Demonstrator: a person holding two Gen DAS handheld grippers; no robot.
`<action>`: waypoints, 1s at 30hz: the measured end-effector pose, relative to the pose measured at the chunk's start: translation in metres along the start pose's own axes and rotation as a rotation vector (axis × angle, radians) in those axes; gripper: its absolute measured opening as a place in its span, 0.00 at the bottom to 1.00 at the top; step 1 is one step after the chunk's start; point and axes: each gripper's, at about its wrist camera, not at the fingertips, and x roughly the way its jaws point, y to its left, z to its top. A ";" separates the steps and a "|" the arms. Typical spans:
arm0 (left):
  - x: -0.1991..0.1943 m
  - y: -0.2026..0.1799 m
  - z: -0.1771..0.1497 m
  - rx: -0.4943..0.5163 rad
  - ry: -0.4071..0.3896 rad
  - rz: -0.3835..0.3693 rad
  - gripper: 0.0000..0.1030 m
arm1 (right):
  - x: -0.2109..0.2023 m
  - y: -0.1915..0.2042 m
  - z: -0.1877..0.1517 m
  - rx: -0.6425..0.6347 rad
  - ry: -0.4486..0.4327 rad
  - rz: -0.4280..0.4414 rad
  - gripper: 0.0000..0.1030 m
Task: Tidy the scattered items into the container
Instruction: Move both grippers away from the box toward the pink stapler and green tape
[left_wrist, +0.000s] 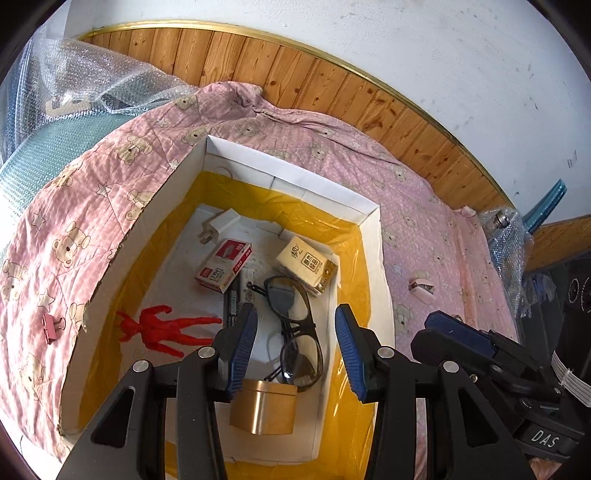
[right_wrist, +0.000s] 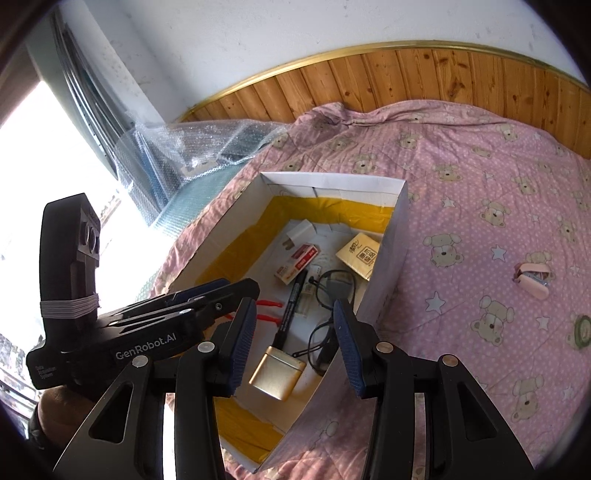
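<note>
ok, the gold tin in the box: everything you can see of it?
The gold tin is a small squarish metal tin with rounded corners, brushed gold finish, lid closed. It sits upright on the white floor of the box, at the near end, between both grippers' views. A black marker tip meets its far edge, and the glasses lie against it.

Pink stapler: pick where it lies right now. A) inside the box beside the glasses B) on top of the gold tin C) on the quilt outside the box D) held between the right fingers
C: the pink stapler lies on the bear-print quilt, clear of the box wall and away from both grippers.
</note>
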 end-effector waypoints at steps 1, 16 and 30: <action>-0.001 -0.004 -0.003 0.007 0.001 -0.001 0.44 | -0.003 -0.001 -0.003 0.003 -0.002 -0.001 0.45; -0.010 -0.059 -0.043 0.102 0.017 -0.030 0.44 | -0.042 -0.026 -0.046 0.069 -0.036 -0.006 0.45; -0.001 -0.099 -0.064 0.171 0.050 -0.037 0.44 | -0.065 -0.063 -0.075 0.163 -0.058 0.001 0.45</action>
